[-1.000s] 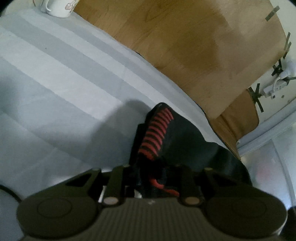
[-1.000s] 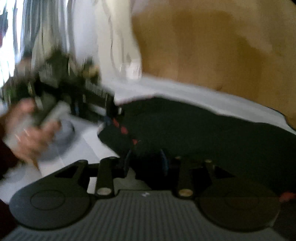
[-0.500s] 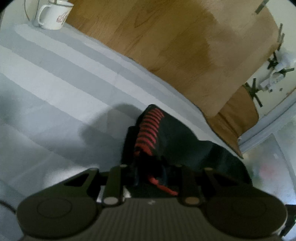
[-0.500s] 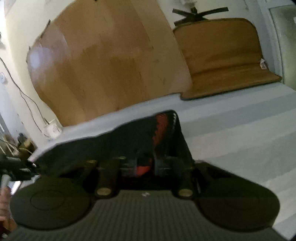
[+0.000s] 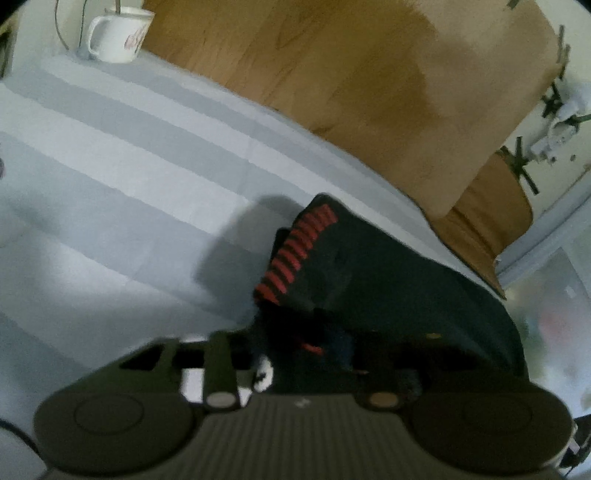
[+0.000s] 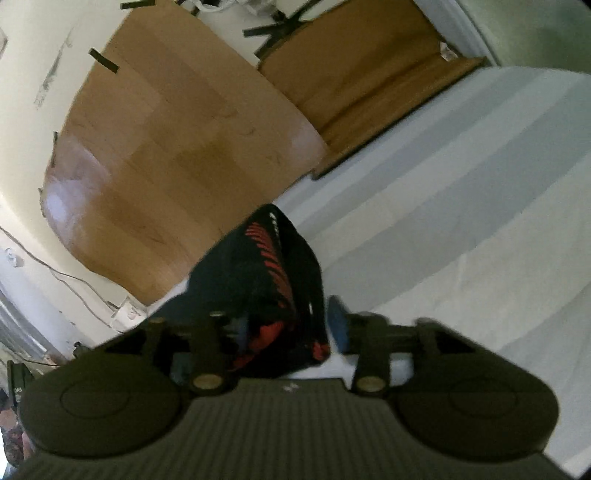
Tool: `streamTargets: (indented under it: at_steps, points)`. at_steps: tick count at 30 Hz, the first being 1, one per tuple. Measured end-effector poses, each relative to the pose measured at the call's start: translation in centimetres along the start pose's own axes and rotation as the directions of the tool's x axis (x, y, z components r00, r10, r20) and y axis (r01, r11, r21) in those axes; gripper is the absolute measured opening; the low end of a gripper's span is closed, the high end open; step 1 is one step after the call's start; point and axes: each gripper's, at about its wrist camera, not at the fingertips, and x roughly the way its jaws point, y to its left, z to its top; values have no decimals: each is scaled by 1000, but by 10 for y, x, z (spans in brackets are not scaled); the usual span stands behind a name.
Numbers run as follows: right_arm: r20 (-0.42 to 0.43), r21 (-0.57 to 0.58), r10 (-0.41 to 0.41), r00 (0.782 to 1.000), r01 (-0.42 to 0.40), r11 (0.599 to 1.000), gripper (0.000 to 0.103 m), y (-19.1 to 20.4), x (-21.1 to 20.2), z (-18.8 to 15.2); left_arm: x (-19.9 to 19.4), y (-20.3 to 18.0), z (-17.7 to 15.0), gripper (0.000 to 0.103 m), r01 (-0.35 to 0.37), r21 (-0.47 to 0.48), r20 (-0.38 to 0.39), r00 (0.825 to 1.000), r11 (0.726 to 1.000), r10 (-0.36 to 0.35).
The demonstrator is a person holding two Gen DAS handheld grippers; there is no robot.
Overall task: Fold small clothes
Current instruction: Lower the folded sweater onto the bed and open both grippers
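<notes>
A small black garment with red stripes (image 5: 369, 273) lies on the grey and white striped cloth (image 5: 110, 192). My left gripper (image 5: 303, 339) is shut on one end of it, low over the cloth. In the right wrist view the same garment (image 6: 266, 266) hangs between the jaws of my right gripper (image 6: 288, 332). The jaws stand apart, with a blue pad (image 6: 338, 325) showing to the right of the fabric.
A white mug (image 5: 118, 35) stands at the far left corner of the cloth. Brown wooden boards (image 5: 351, 81) lean against the wall behind the surface, and show in the right wrist view (image 6: 177, 147). Cables and a socket (image 6: 125, 314) sit at the left.
The right gripper's jaws have spread apart around the garment and the view has tilted. The left gripper has stayed shut on the garment and drawn back a little.
</notes>
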Motion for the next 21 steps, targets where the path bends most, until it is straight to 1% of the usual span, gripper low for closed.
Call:
streamTargets:
  at_steps: [1,2,3,5,7,8,10,11,12,14,15,17,19,20,21]
  points:
    - [22,8,11,1000,-11,1000,57,-5,3,-1,-9,1,2,51,-5,3,33,999,1000,5]
    - [49,23,12,999,-13,1000,63,-6,-4,2,-20,3,4,51,-2,3,67,998,1000,2]
    - [63,35,6,998,-8,999,67,-9,-6,3,-30,4,8,51,11,-3,94,996,1000,-10]
    - [72,55,-22,997,18,998,68,-12,-8,7,-44,3,17,52,43,-18,147,988,999,-40]
    - [102,35,-48,994,45,998,67,-3,-8,9,-46,-10,28,52,58,10,175,983,998,-59]
    - [116,5,-44,992,44,999,67,1,-1,12,-43,-20,32,52,55,36,178,982,998,-61]
    - [124,-92,-3,992,15,996,62,26,14,16,-28,-40,35,52,50,97,176,982,994,-67]
    - [110,-145,23,994,-7,989,58,41,23,18,-18,-50,36,53,43,133,172,983,990,-66]
    - [86,-193,50,995,-33,981,56,56,34,19,-7,-60,35,54,28,166,169,984,986,-56]
    - [38,-262,87,995,-74,962,56,78,58,18,19,-75,32,55,-13,222,165,986,975,-24]
    - [11,-287,91,996,-84,954,56,85,72,18,30,-79,30,55,-38,237,165,986,971,-2]
    - [-55,-339,62,997,-77,938,56,95,104,16,52,-85,27,55,-83,248,158,986,965,44]
    - [-104,-388,-8,995,-33,921,56,93,132,14,68,-87,24,57,-116,255,155,985,960,78]
    - [-108,-411,-56,993,7,912,52,87,142,14,74,-88,22,58,-143,264,156,982,954,104]
    - [-99,-425,-104,990,53,904,42,79,149,15,80,-87,19,58,-164,273,155,980,948,125]
